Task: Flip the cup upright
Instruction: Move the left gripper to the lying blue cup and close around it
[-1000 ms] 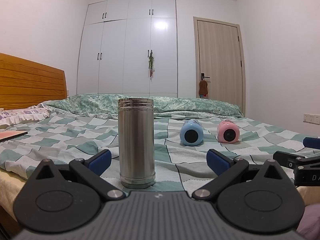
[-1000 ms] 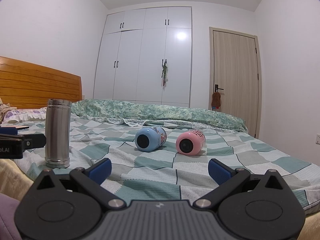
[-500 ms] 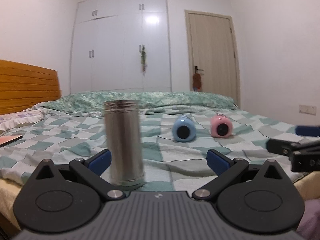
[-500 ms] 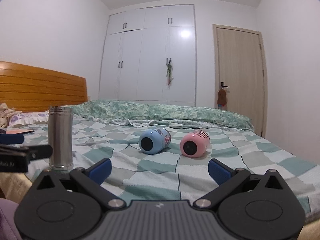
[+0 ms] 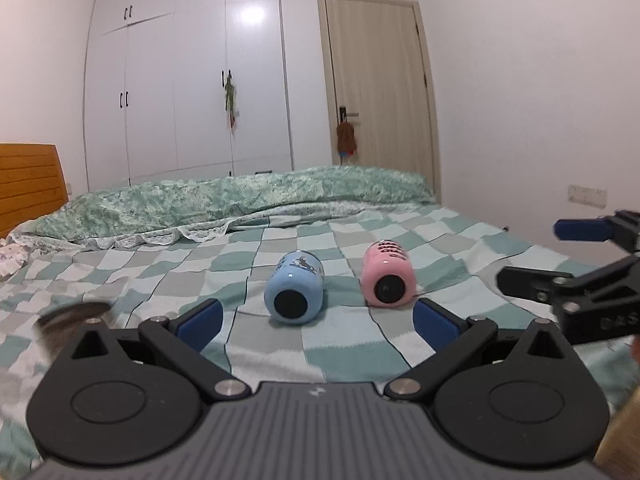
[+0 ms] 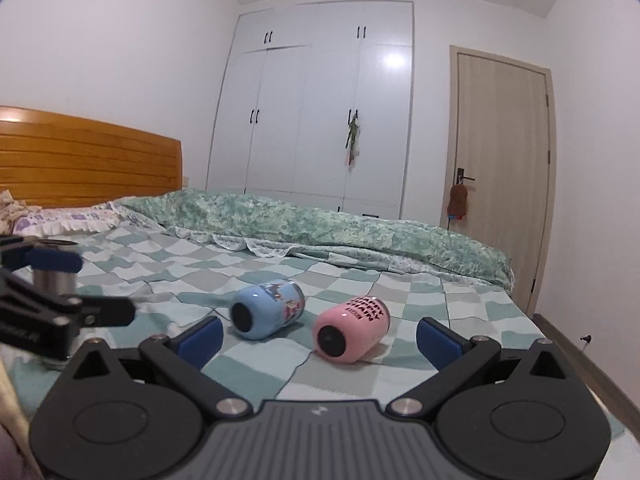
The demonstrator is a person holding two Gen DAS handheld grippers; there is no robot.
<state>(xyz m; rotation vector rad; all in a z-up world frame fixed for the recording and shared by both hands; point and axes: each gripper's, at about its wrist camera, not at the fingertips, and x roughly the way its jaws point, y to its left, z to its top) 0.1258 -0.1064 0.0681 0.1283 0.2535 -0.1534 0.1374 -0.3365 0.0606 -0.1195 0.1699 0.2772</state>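
On the bed (image 5: pixel 360 356), blue cup (image 5: pixel 294 294) and pink cup (image 5: pixel 387 278) lie on their sides, just beside each other, open quilt around. Left gripper (image 5: pixel 316 320) and right gripper (image 6: pixel 318 334) both spread wide, empty. Only the right view shows the steel cup (image 6: pixel 54 280) upright – near the bed's left edge.

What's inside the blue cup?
The blue cup lies on its side on the checked bedspread, with a black round end facing the camera. That end covers the inside, so nothing in it shows.
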